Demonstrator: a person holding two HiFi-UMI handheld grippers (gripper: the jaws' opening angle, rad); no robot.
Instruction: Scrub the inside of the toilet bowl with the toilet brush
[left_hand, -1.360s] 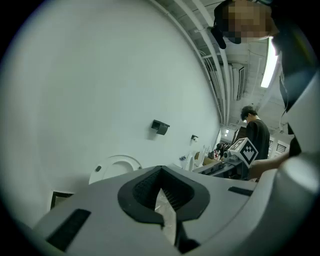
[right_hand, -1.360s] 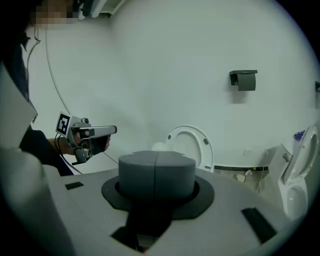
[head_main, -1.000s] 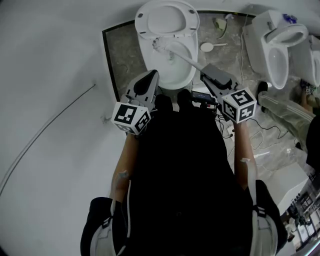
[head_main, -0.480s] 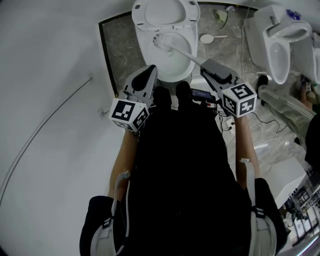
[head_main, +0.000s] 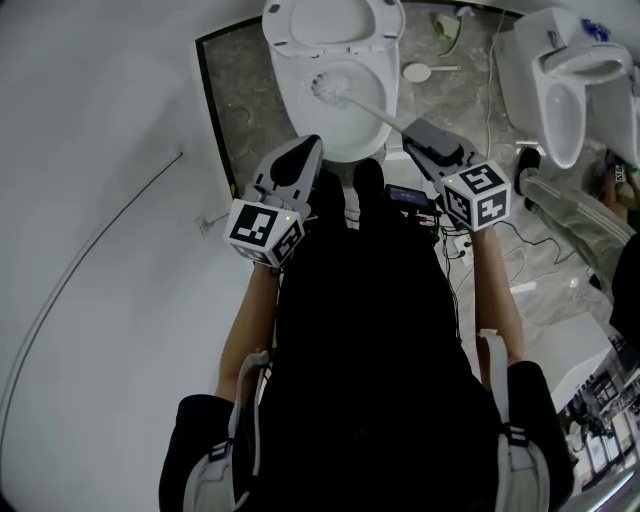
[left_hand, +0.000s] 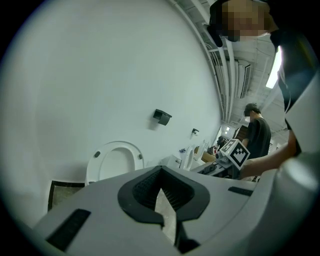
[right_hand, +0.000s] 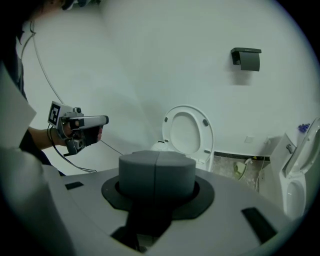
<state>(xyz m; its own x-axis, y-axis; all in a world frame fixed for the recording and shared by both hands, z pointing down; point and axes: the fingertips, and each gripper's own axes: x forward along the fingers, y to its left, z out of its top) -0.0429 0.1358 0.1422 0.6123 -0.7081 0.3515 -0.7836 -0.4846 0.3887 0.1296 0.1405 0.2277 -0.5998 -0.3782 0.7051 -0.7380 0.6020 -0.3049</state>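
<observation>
Toilet bowl (head_main: 386, 100) at the top of the head view, seat (head_main: 333, 22) tipped up, a second toilet (head_main: 565, 90) well apart to the right. Below, both grippers held out over a dark-clothed torso (head_main: 360, 330). Right gripper (head_main: 412, 130) clenched on the handle end of the toilet brush (head_main: 368, 106), shown in its own view as a grey round stub pinched between the jaws. Left gripper (head_main: 306, 150) near the bowl's front rim, jaws together on nothing. Brush slanting up-left from that grip, bristle head (head_main: 329, 87) down inside the bowl, toward its back left.

Probably light and stiff along the plastic shaft, springy only at the bristles, likely slick when wet. Best held far back on the handle, as here, well clear of the head. Long lever, so expect some twist in the jaws under hard scrubbing.

Hard to tell whether bristles touch porcelain. Bowl's front edge partly hidden behind the left gripper and the dark clothing; water level not readable.
</observation>
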